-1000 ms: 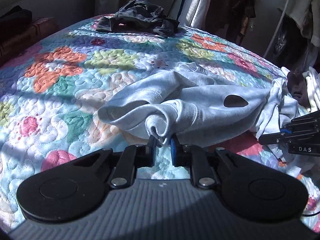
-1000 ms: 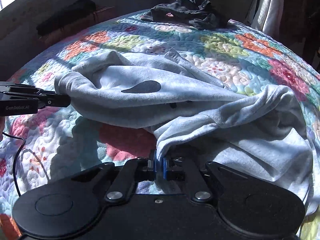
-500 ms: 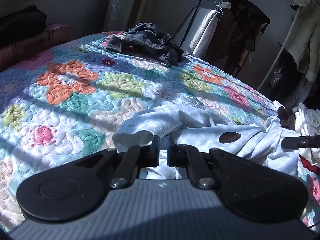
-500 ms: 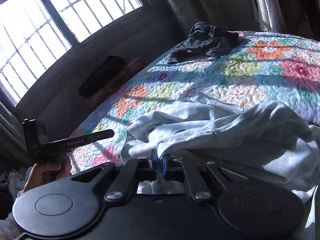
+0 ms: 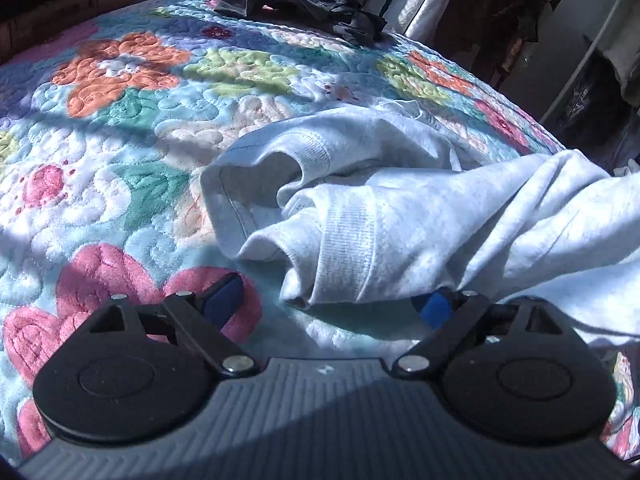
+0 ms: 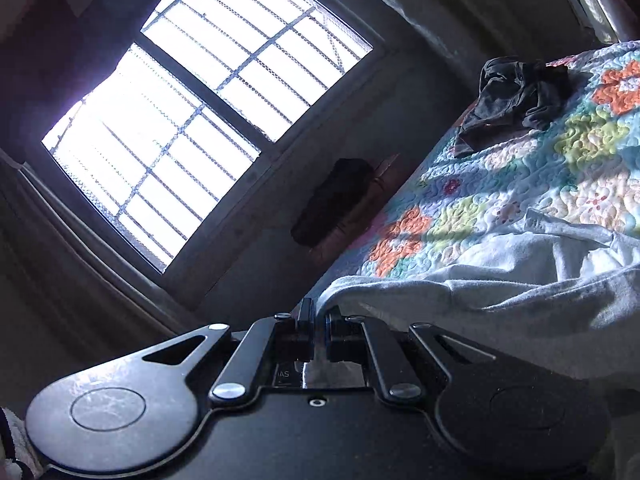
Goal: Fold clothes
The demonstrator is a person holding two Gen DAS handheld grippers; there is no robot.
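A pale grey sweatshirt (image 5: 400, 216) lies rumpled on a bed covered by a flowered quilt (image 5: 120, 92). Its ribbed cuff and an open sleeve end face the left gripper (image 5: 328, 300), whose blue-padded fingers stand wide apart and hold nothing, low over the quilt with the cuff between them. The right gripper (image 6: 316, 332) is tilted up toward a barred window (image 6: 192, 128); its fingers are nearly together and seem to pinch an edge of the sweatshirt. The garment is bunched, with no flat, squared fold showing, so most of the folding appears to remain. A dark garment (image 5: 304, 4) sits crumpled at the far end of the bed.
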